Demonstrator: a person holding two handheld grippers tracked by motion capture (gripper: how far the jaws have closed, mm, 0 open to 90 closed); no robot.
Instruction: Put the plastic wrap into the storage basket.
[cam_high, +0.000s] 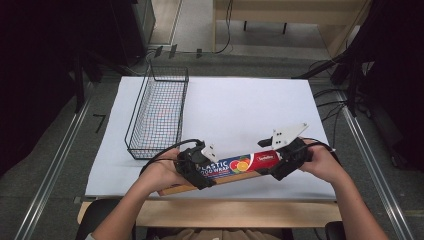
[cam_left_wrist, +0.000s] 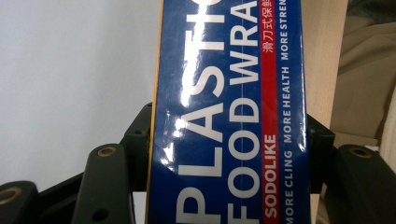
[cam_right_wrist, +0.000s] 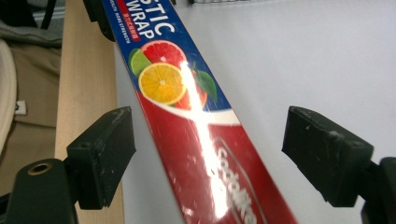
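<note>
Box: we see a long box of plastic food wrap, blue at one end and red at the other, with citrus fruit printed near the middle. It is at the near edge of the bench, between our two hands, and it lies at a slant.
Left gripper: its jaws are closed on the blue end of the box. In the left gripper view the box sits tightly between the two black jaws, and the words "PLASTIC FOOD WRAP" run along it.
Right gripper: its jaws stand wide open on both sides of the red end. In the right gripper view there is a clear gap between each jaw and the box, so they do not press on it.
Bench: it is covered with a white sheet; a bare wooden strip runs along the near edge, under the box.
Wire basket: black, it stands on the left part of the sheet, well apart from the box, farther from us.
Hands: each of our hands holds one gripper, and a cable trails from each.
</note>
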